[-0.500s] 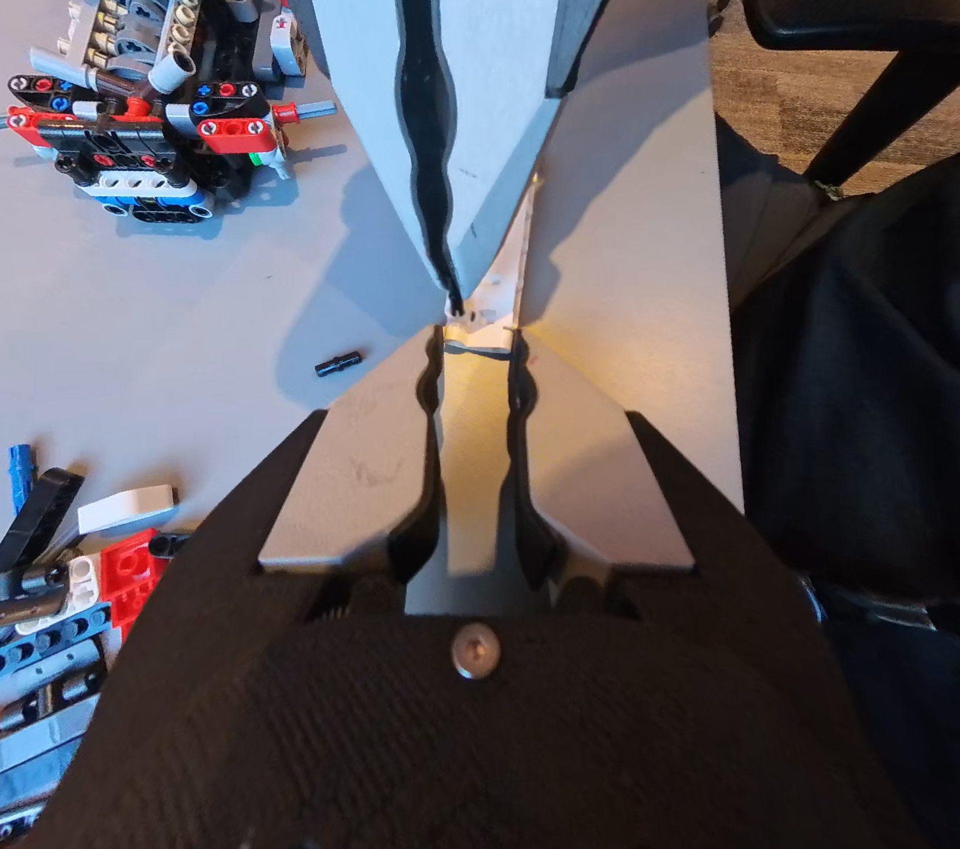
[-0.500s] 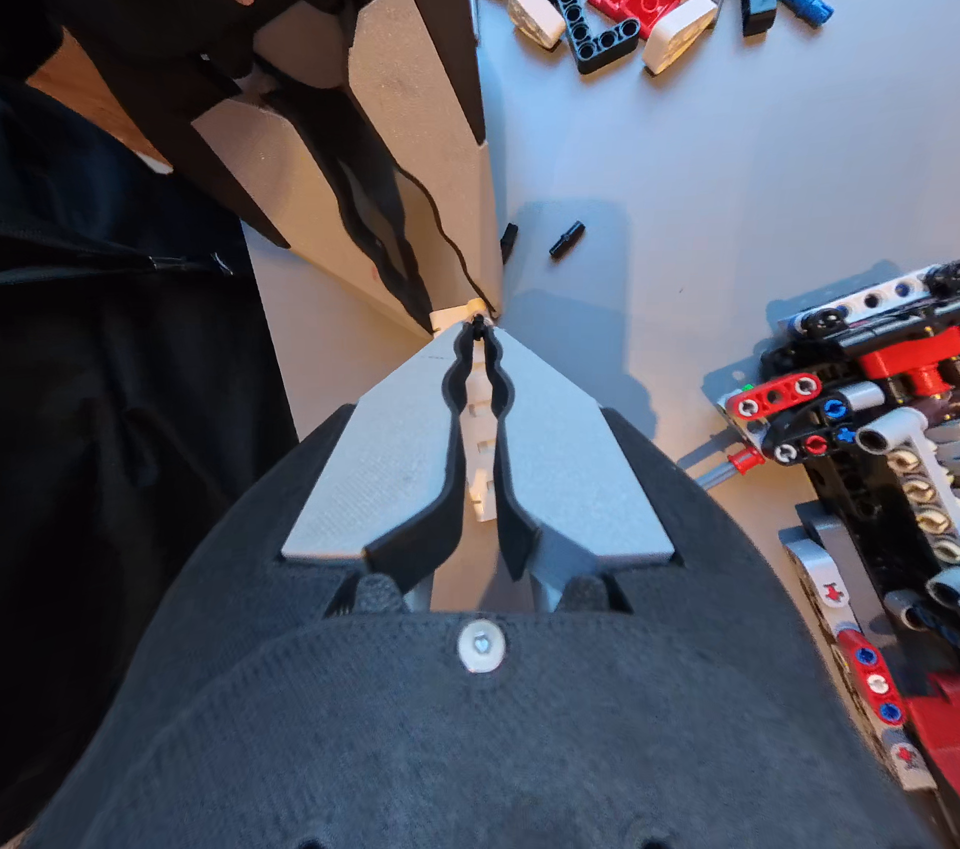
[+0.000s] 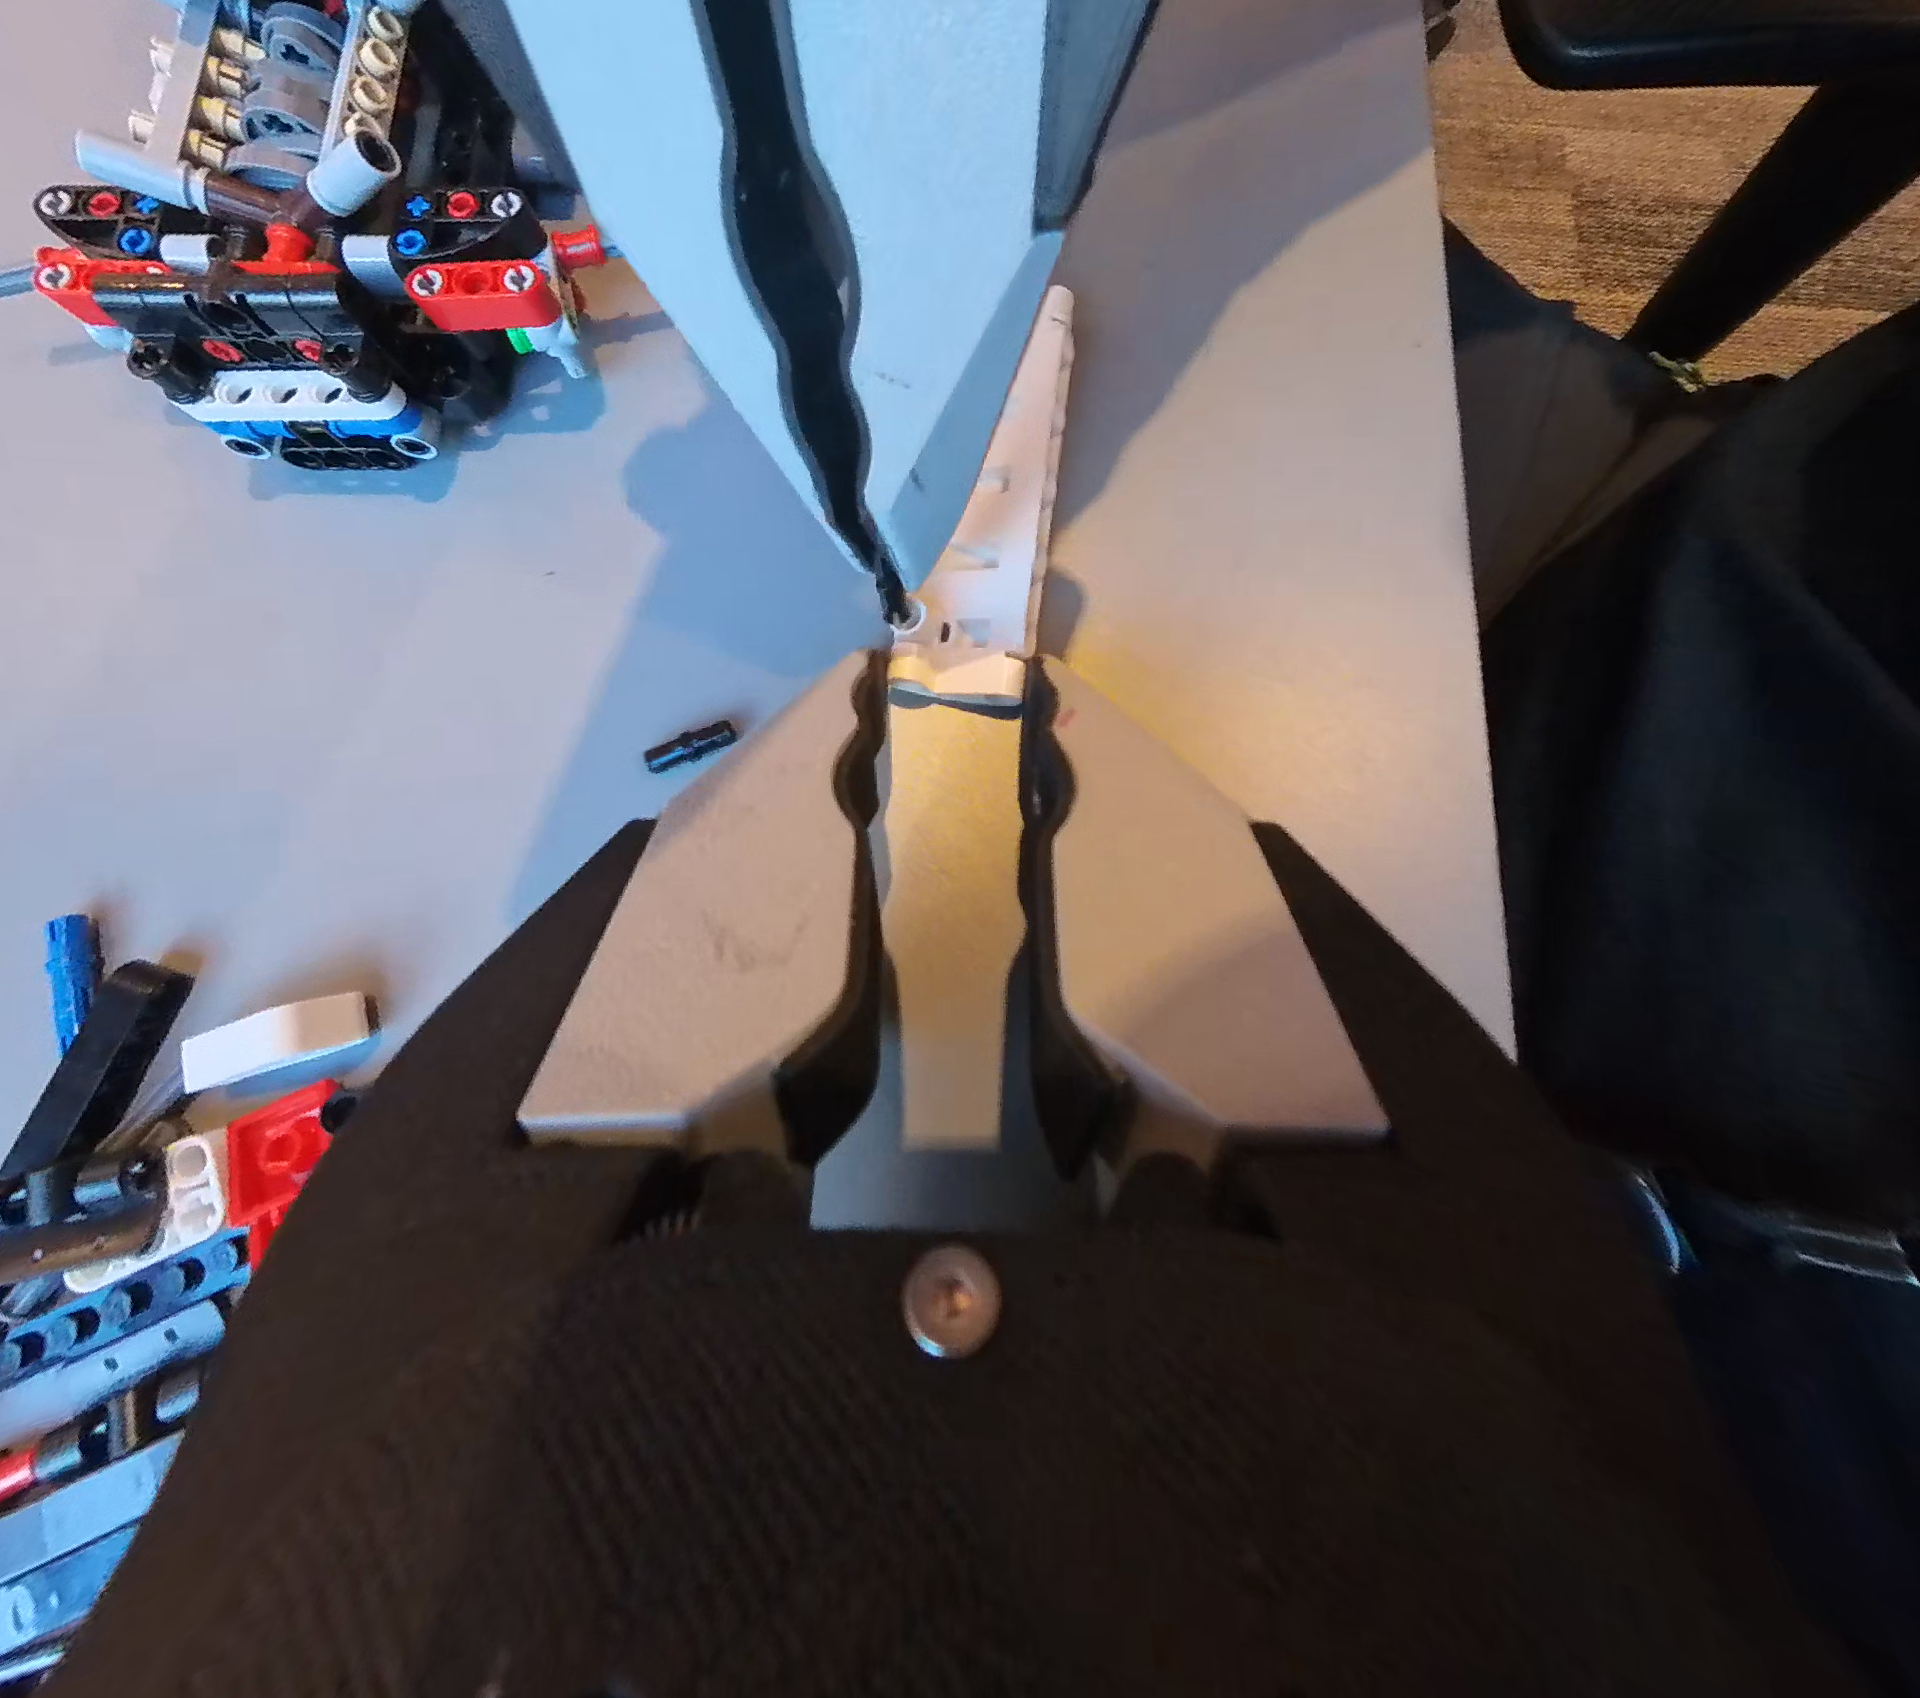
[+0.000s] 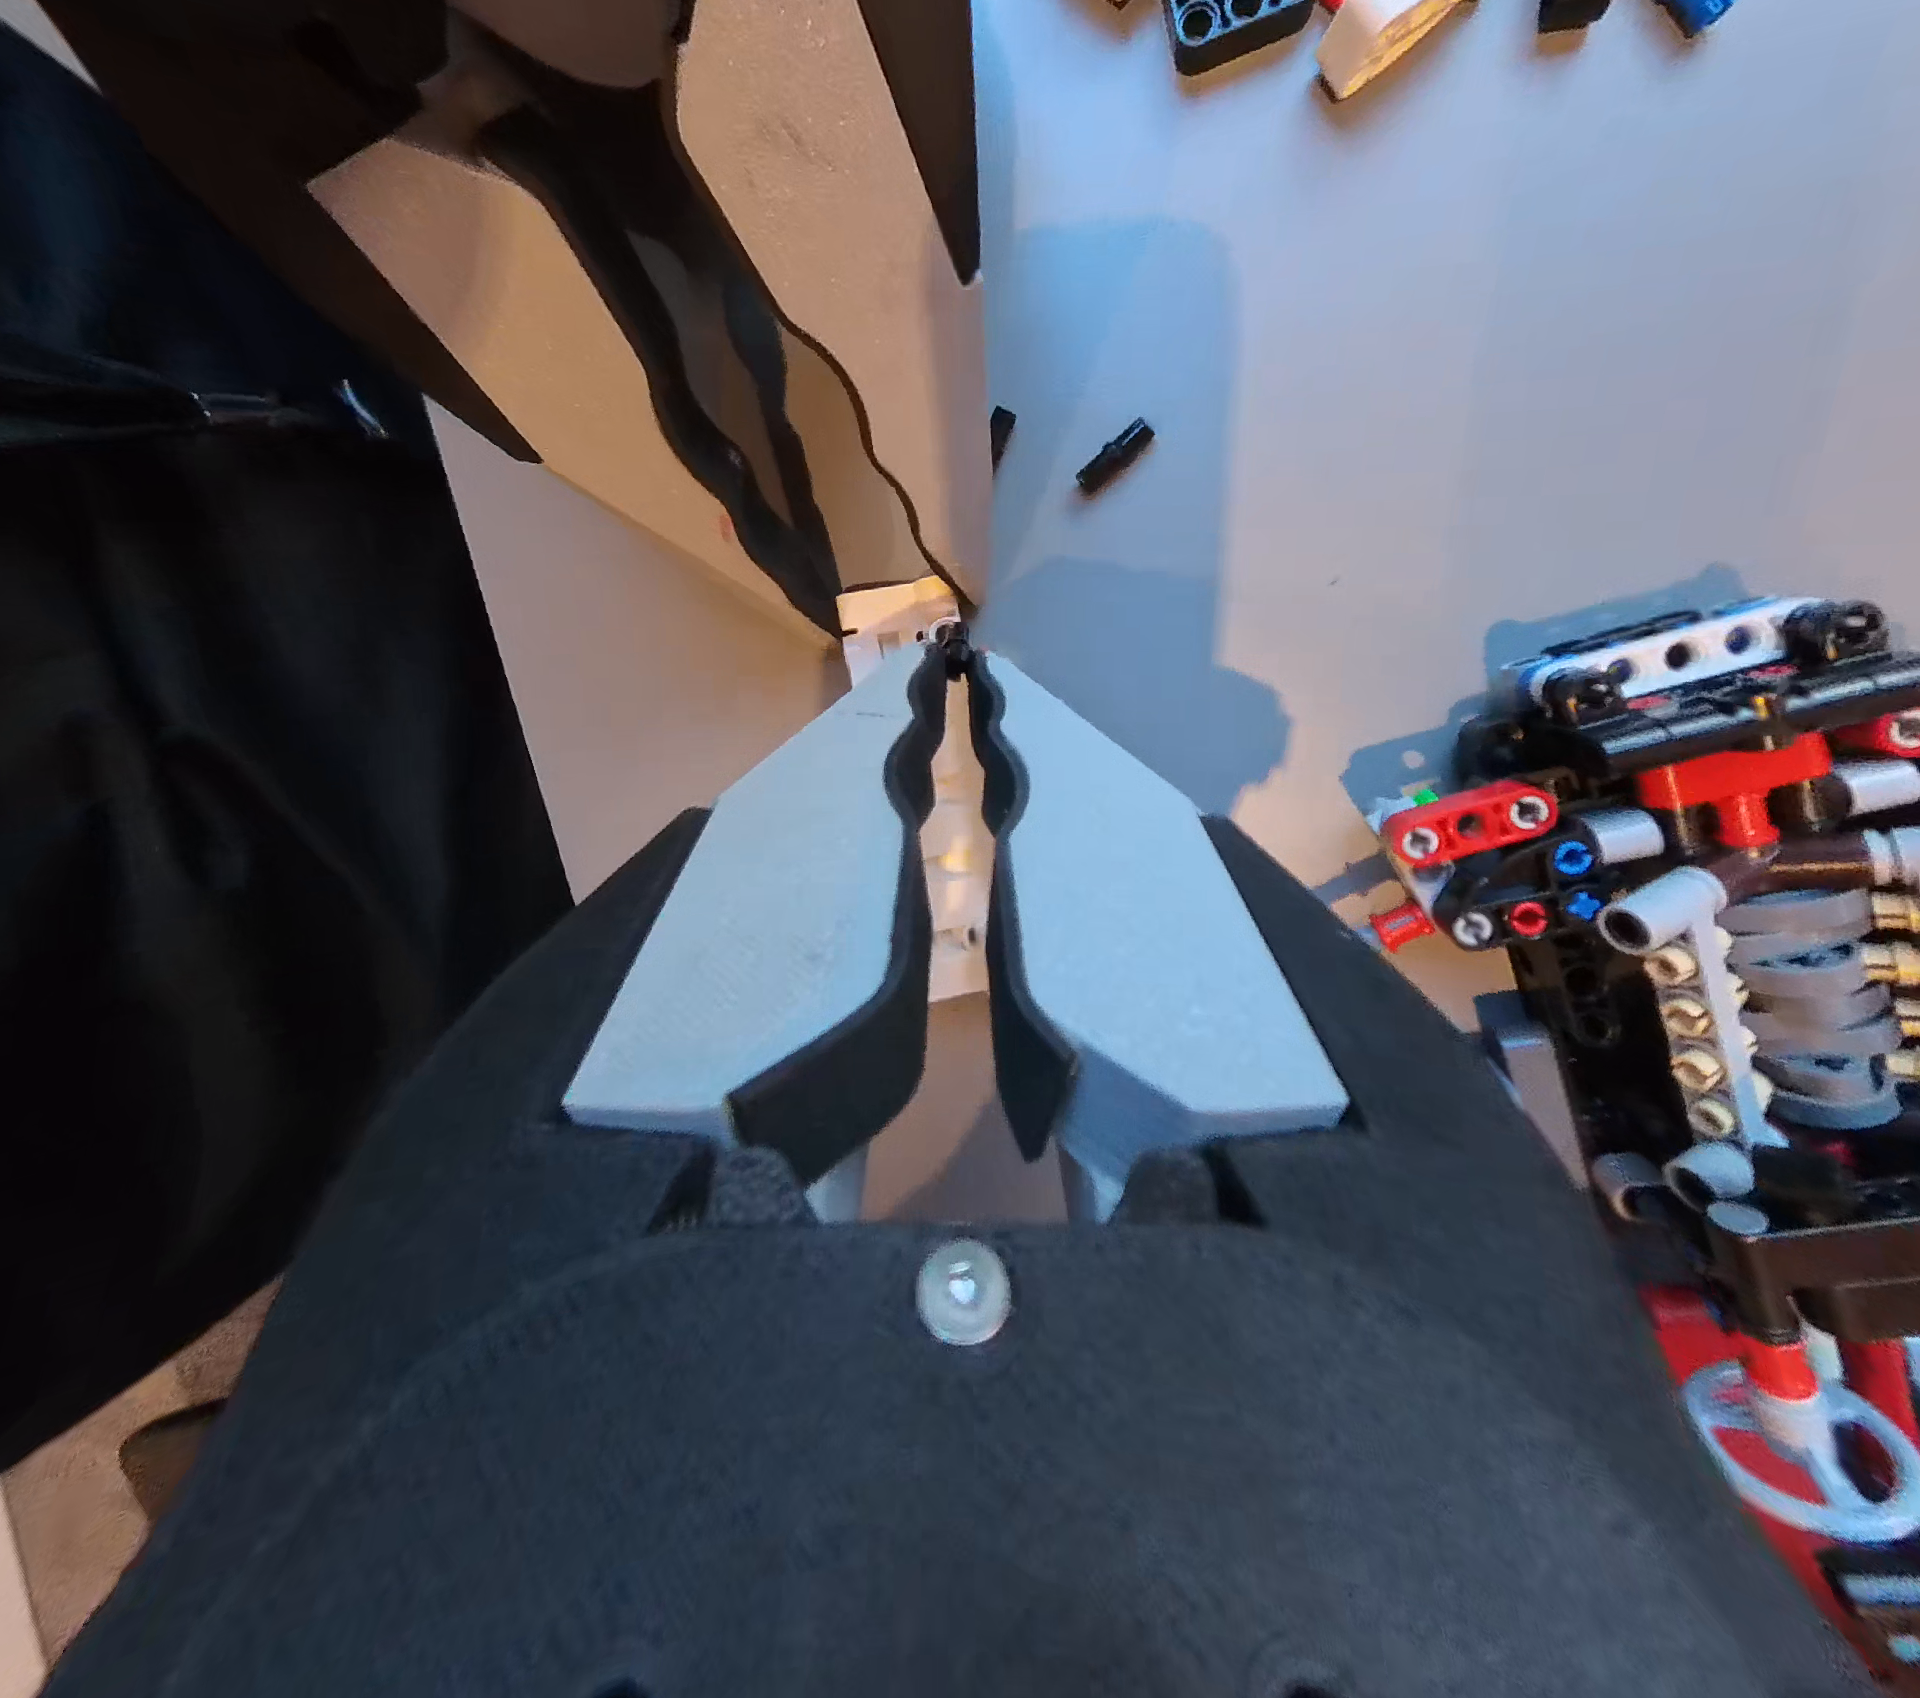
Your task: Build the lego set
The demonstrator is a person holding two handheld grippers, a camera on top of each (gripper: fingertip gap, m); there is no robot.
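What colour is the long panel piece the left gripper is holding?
White. The panel shows best in the left wrist view, held by the left gripper.

A: Left tongs point(image 3: 956, 661)?

B: Fingers set partly apart, tips clamped on the end of a white piece point(image 3: 1023, 505); a gap shows between the black pads point(image 3: 1044, 775) further back.

A: Right tongs point(image 4: 954, 649)?

B: Fingers drawn nearly together, tips pinching a small black pin point(image 4: 952, 642) against the same white piece.

A: Relative pose?

B: The two point at each other, tip to tip, just above the bench point(image 3: 312, 661). Each shows in the other's view, coming in from the top.
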